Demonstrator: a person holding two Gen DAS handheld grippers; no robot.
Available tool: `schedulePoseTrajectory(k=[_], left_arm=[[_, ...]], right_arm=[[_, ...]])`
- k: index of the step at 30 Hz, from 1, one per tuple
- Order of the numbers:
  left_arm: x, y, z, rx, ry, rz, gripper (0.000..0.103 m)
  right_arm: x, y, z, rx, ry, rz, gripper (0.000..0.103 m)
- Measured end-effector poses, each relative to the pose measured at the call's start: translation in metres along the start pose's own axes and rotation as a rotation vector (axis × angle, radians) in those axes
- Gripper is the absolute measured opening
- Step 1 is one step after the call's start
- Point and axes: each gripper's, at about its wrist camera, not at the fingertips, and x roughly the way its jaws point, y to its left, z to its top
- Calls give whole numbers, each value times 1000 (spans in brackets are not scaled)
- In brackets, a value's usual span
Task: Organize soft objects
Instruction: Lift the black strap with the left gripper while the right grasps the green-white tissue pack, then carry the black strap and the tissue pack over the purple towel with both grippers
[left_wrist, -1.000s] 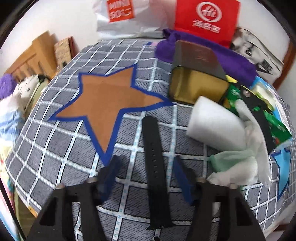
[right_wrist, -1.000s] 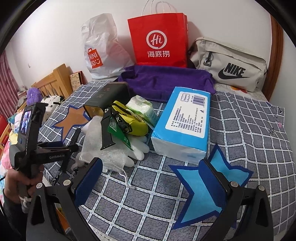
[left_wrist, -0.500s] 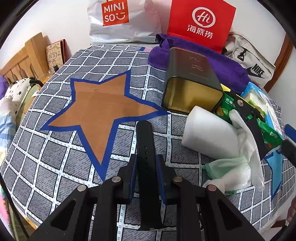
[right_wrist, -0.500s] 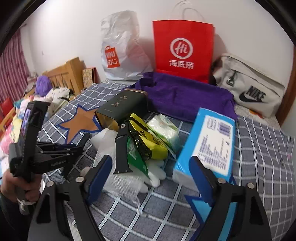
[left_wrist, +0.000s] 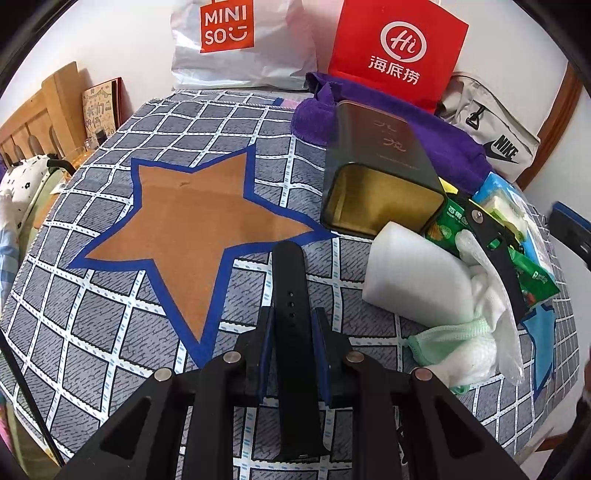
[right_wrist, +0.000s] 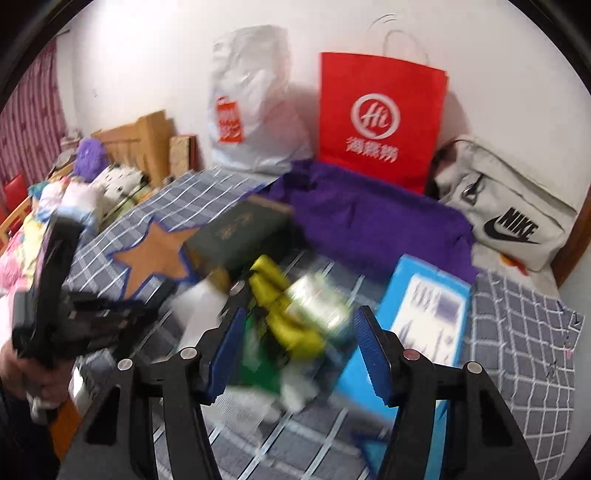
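My left gripper (left_wrist: 291, 332) is shut on a black watch strap (left_wrist: 293, 295) that lies lengthwise between its blue pads, just below the brown star patch (left_wrist: 195, 229) on the checked bed cover. To the right lies a pile: a white foam roll (left_wrist: 413, 280), a white and green cloth (left_wrist: 465, 347), a second black strap (left_wrist: 495, 243) and green packets (left_wrist: 532, 273). My right gripper (right_wrist: 299, 343) is open and empty above the same pile, where a yellow item (right_wrist: 284, 310) and a blue tissue pack (right_wrist: 424, 314) show; this view is blurred.
A dark green tin (left_wrist: 380, 177) lies on its side with its open end facing me. A purple towel (right_wrist: 369, 218), a red paper bag (left_wrist: 399, 51), a white Miniso bag (left_wrist: 236, 40) and a grey Nike bag (right_wrist: 509, 218) line the wall. A wooden headboard (left_wrist: 33, 114) stands left.
My left gripper closed on the black strap and lifted back slightly. My right gripper moved left and forward over the pile, and its jaws narrowed but stay open.
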Motion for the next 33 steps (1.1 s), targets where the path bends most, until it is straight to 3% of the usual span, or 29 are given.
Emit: schedulePoseTrajectory(k=[4, 9, 10, 12, 13, 16, 24, 33], left_arm=[[2, 1, 3, -3, 1, -6, 20], [6, 0, 8, 3, 6, -3, 20], [6, 0, 9, 5, 6, -3, 20], [7, 1, 9, 3, 6, -7, 20], [7, 2, 9, -1, 6, -9, 20], [7, 2, 9, -2, 5, -11, 20], [-2, -2, 2, 3, -6, -8, 20], [-17, -3, -8, -13, -22, -1, 20]], right_arm=[[34, -7, 10, -40, 68, -53, 63], [58, -8, 12, -43, 123, -14, 61], [64, -8, 13, -38, 146, -7, 58], [73, -6, 12, -58, 191, 1, 29], [73, -5, 12, -63, 191, 13, 26], [57, -9, 13, -17, 138, 60, 22], [-5, -22, 2, 82, 30, 62, 22], [-71, -30, -61, 160, 25, 75, 22]])
